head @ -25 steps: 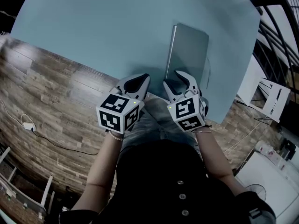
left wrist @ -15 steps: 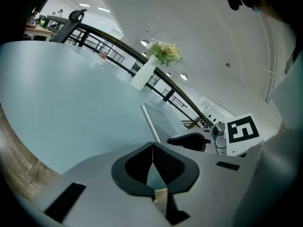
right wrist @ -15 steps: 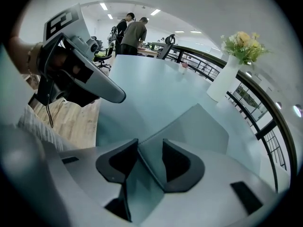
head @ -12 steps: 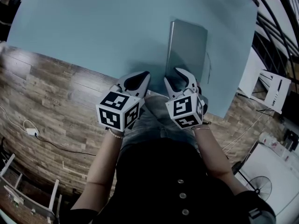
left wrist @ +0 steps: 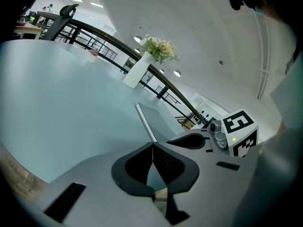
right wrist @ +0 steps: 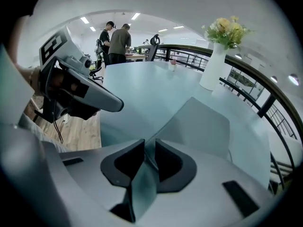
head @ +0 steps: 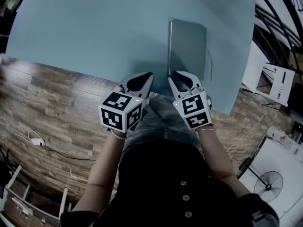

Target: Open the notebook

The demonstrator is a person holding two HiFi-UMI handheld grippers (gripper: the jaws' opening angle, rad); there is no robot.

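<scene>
A closed grey notebook [head: 188,46] [right wrist: 201,122] [left wrist: 163,122] lies flat near the front right of the light blue table [head: 94,32]. My right gripper [head: 182,74] [right wrist: 150,145] is at the notebook's near left corner. Its jaws have just been closing, and the corner's edge now runs into the narrow slit between the pads. My left gripper [head: 148,75] [left wrist: 153,145] rests just left of it at the table's front edge. It is shut, its pads meet at the tips, and nothing is between them. The two grippers are side by side, a small gap apart.
A white vase of flowers [right wrist: 213,65] [left wrist: 137,70] stands at the table's far side. A thin cable [head: 209,63] lies right of the notebook. Wood floor [head: 52,108] runs along the left. A white rack [head: 274,86] and a black railing are at the right. Two people [right wrist: 116,41] stand far off.
The right gripper's jaws have drawn from wide apart to a narrow slit around the notebook's near left corner. The left gripper and the notebook have stayed put.
</scene>
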